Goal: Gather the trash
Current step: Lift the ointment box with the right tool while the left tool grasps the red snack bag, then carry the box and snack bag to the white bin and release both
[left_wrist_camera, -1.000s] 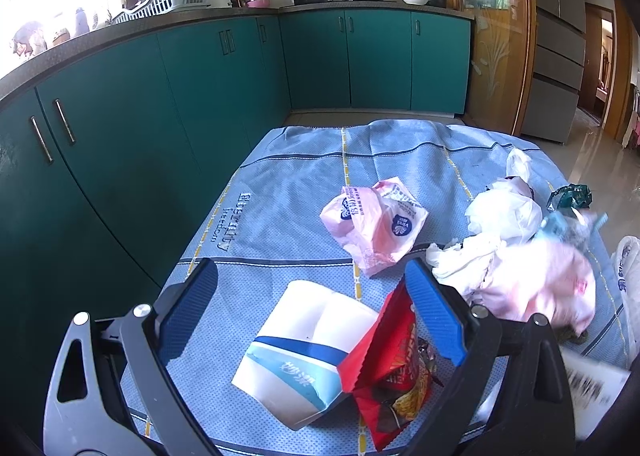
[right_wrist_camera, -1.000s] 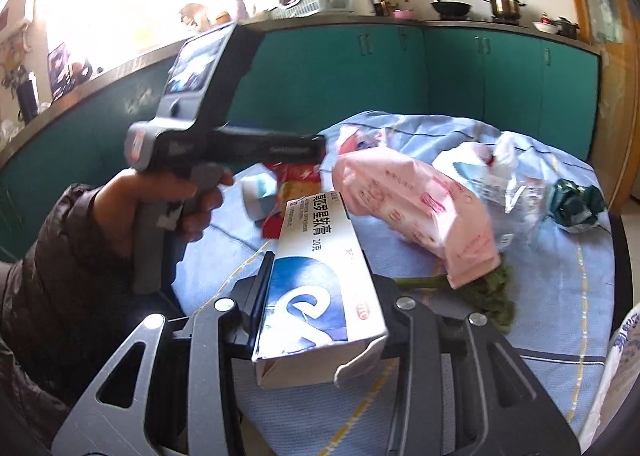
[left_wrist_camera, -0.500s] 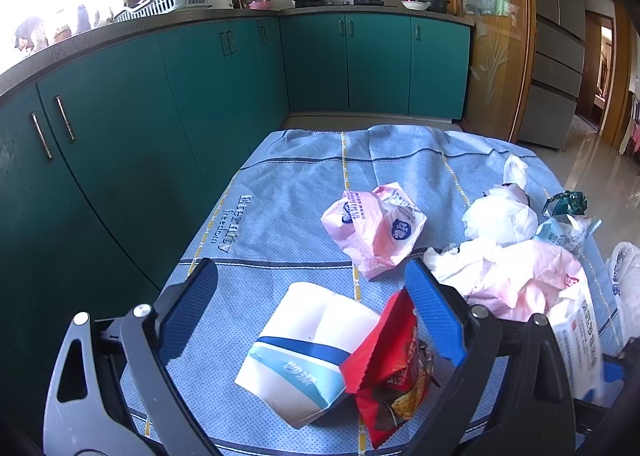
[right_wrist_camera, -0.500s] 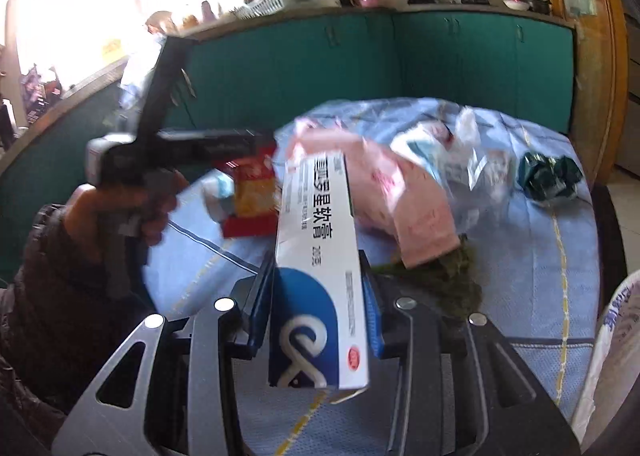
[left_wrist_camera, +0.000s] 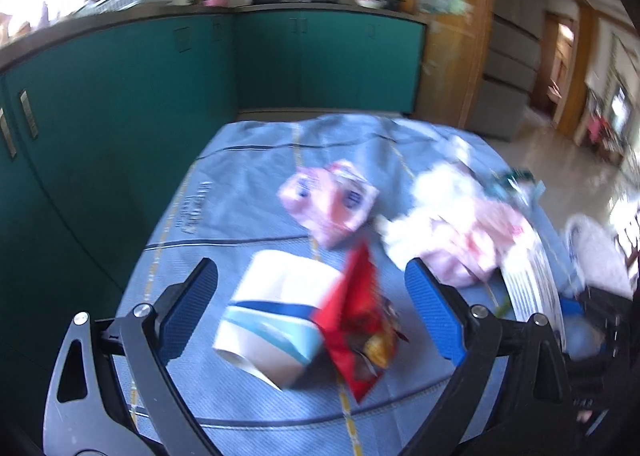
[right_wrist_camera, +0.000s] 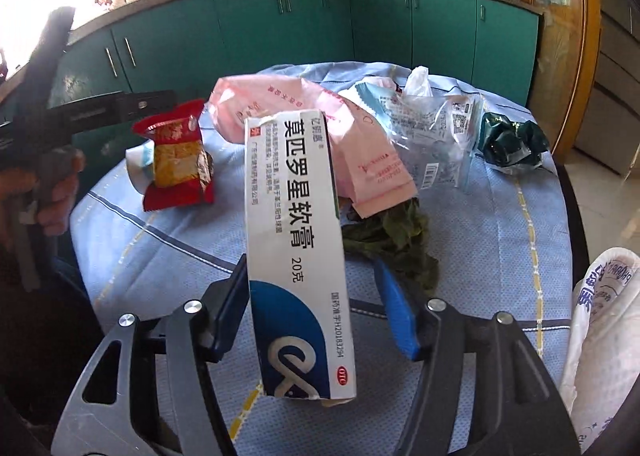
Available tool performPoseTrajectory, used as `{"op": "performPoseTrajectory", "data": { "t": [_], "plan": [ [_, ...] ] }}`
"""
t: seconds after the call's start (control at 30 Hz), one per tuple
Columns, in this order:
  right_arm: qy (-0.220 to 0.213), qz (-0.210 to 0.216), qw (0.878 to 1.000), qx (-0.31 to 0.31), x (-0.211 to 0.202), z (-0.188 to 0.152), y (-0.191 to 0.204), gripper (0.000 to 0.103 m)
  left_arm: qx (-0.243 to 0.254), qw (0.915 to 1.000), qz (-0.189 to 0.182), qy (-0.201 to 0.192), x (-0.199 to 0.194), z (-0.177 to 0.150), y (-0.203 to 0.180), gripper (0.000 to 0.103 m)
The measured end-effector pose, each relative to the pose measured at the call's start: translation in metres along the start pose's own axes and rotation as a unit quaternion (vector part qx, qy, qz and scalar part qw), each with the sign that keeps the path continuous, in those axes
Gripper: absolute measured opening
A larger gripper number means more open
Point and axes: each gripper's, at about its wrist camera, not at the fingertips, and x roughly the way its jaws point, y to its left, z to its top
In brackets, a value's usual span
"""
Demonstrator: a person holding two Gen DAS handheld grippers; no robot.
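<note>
Right hand-held gripper [right_wrist_camera: 314, 306] spread — ointment box [right_wrist_camera: 298, 256] touching left finger only, right finger apart.

Your left wrist view is motion-blurred: print on the paper cup [left_wrist_camera: 276, 320] and red snack wrapper [left_wrist_camera: 358, 326] is unreadable. In your right wrist view, the ointment box [right_wrist_camera: 298, 256] hides the leafy scraps' [right_wrist_camera: 394, 242] left part. The white bag [right_wrist_camera: 604, 340], right of the box, is cut off by the edge.
</note>
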Motion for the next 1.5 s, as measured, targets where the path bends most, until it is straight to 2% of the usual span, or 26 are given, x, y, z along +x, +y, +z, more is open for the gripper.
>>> {"op": "performPoseTrajectory", "data": {
  "t": [0.17,0.2,0.23,0.3,0.37,0.5,0.53,0.57,0.63,0.73,0.93,1.1,1.33,1.5],
  "plan": [
    [-0.003,0.007,1.0,-0.018,0.005,-0.003,0.014,0.061,0.103,0.9944,0.022,-0.007,0.001,-0.011,-0.043,0.088],
    [-0.003,0.008,1.0,-0.022,0.007,-0.003,0.017,0.061,0.115,0.9931,0.021,-0.006,0.001,-0.013,-0.049,0.081],
    [-0.004,0.004,1.0,-0.026,0.008,-0.004,0.02,0.061,0.123,0.9923,0.017,-0.003,0.002,-0.015,-0.053,0.071],
    [-0.008,-0.004,0.999,-0.032,0.011,-0.004,0.024,0.061,0.132,0.9912,0.011,0.007,0.005,-0.018,-0.057,0.063],
    [-0.008,-0.001,1.0,-0.03,0.013,-0.004,0.026,0.061,0.14,0.99,0.008,0.012,0.006,-0.02,-0.061,0.061],
    [-0.01,-0.004,1.0,-0.027,0.015,-0.001,0.024,0.06,0.155,0.9877,0.011,0.015,0.006,-0.025,-0.066,0.044],
    [-0.011,-0.001,1.0,-0.025,0.015,-0.001,0.023,0.056,0.157,0.9875,0.011,0.015,0.005,-0.025,-0.066,0.039],
    [-0.01,0.002,1.0,-0.023,0.015,0.0,0.022,0.047,0.157,0.9875,0.01,0.015,0.005,-0.025,-0.066,0.037],
    [-0.008,0.01,1.0,-0.022,0.015,-0.001,0.021,0.039,0.156,0.9877,0.01,0.014,0.004,-0.025,-0.066,0.031],
    [-0.013,0.012,1.0,-0.025,0.013,-0.001,0.023,0.039,0.154,0.988,0.011,0.009,0.001,-0.025,-0.064,0.027],
    [-0.047,0.057,0.997,-0.039,-0.007,0.001,0.031,0.039,0.133,0.9909,0.01,-0.014,-0.007,-0.019,-0.055,0.024],
    [-0.089,0.07,0.993,-0.039,-0.032,0.003,0.03,0.039,0.088,0.9938,0.009,-0.068,-0.026,-0.008,-0.039,0.024],
    [-0.137,0.046,0.989,0.018,-0.063,0.008,-0.005,0.039,0.017,0.9888,-0.008,-0.148,-0.054,0.005,-0.019,0.024],
    [-0.14,-0.003,0.99,0.03,-0.083,0.015,-0.03,0.039,-0.008,0.9844,-0.044,-0.17,-0.067,0.024,-0.028,0.024]
  ]
}}
